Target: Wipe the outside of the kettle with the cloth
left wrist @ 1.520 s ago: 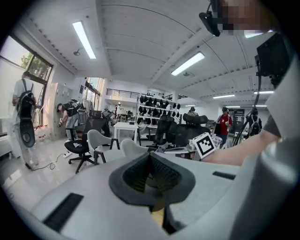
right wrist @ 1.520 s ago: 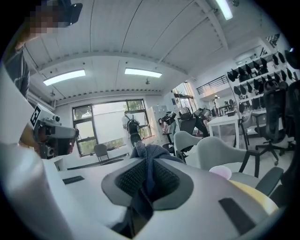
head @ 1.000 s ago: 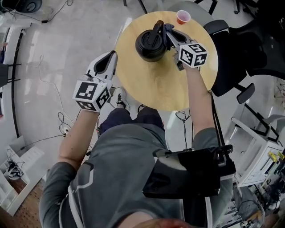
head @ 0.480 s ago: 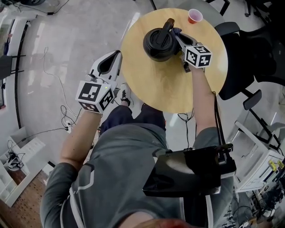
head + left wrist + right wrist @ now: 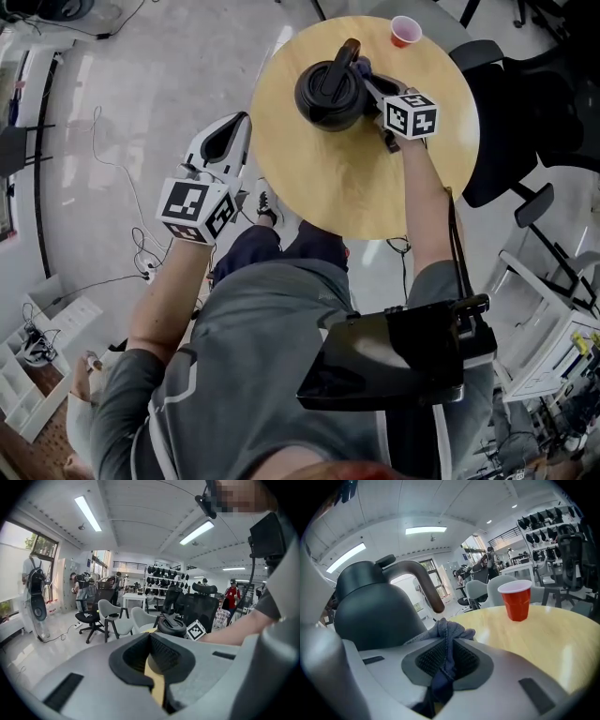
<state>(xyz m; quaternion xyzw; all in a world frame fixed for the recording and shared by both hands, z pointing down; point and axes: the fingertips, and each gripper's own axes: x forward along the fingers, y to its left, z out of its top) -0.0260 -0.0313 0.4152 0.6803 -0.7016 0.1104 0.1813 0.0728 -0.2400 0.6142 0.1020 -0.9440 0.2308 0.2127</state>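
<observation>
Cloth [image 5: 447,634] is soft and limp, a grey-blue fold that bunches up. The right gripper [image 5: 443,667] has its jaws shut on this fold, so it is taken by a pinch and pressed flat for wiping. It lies just beside the lower wall of the kettle [image 5: 375,616], but I cannot tell if it touches. The kettle [image 5: 330,94] stands upright on the round worktop [image 5: 356,178], dark, hard and smooth. I judge it may slide under a push, and its curved handle [image 5: 424,581] is the good place to steady it. Its lid is on, so the contents are hidden. The red cup [image 5: 405,30] stands near the far edge; its contents I cannot tell. The left gripper [image 5: 230,131] hangs off the worktop's edge, jaws together on nothing.
</observation>
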